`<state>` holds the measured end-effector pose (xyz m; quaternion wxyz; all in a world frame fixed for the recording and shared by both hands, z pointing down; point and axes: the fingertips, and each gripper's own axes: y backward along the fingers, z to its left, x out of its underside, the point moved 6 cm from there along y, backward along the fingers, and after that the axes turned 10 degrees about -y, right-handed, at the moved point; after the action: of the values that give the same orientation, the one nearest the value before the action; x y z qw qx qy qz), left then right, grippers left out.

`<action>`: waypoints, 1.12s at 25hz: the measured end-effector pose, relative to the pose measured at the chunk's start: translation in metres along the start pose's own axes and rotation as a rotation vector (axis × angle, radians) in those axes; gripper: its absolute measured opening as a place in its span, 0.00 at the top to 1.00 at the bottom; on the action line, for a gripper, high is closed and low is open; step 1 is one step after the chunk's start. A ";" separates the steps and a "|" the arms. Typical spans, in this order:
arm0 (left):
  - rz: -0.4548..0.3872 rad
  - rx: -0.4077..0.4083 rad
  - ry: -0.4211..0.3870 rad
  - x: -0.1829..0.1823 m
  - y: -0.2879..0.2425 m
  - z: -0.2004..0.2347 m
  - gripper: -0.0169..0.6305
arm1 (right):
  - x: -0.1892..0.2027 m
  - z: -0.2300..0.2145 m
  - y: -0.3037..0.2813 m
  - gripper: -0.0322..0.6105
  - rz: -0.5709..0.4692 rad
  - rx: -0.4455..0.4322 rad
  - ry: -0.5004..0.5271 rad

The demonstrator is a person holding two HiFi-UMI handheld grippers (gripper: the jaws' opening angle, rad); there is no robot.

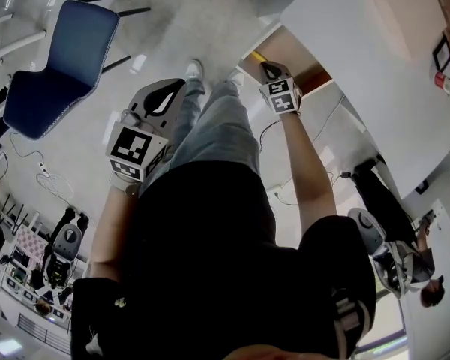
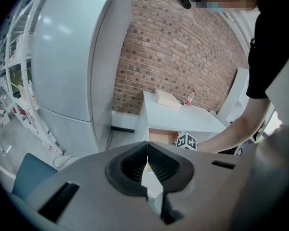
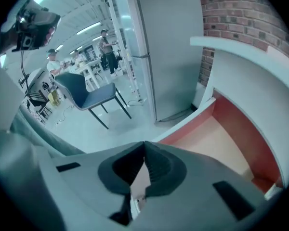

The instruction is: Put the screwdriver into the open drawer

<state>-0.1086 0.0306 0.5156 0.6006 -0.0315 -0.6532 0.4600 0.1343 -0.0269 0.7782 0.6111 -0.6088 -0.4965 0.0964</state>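
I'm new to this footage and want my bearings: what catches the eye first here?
The open drawer stands out, its wooden inside showing under the white desk at the upper right of the head view. The right gripper, shut and empty, hangs close by it. The left gripper, also shut, sits at centre-left, and a blue chair stands at upper left.

Black short-sleeved shirt [image 1: 202, 261], grey jeans [image 1: 226, 126], white shoes [image 1: 195, 70]
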 end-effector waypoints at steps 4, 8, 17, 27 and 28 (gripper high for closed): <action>-0.041 -0.002 -0.018 -0.016 0.008 -0.002 0.97 | -0.029 0.021 0.045 0.93 -0.111 -0.004 -0.064; -0.089 -0.005 -0.048 -0.037 0.017 -0.002 0.97 | -0.057 0.040 0.092 0.93 -0.220 0.002 -0.111; -0.169 0.008 -0.074 -0.062 0.032 -0.001 0.97 | -0.114 0.076 0.189 0.93 -0.423 0.015 -0.143; -0.328 0.059 -0.107 -0.114 0.056 -0.003 0.97 | -0.160 0.101 0.282 0.93 -0.599 0.079 -0.119; -0.344 0.062 -0.117 -0.121 0.058 -0.003 0.97 | -0.164 0.102 0.290 0.94 -0.615 0.089 -0.124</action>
<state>-0.1026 -0.0062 0.3867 0.6320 0.1259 -0.6684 0.3713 0.1218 -0.0099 0.4305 0.6065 -0.3958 -0.6887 -0.0343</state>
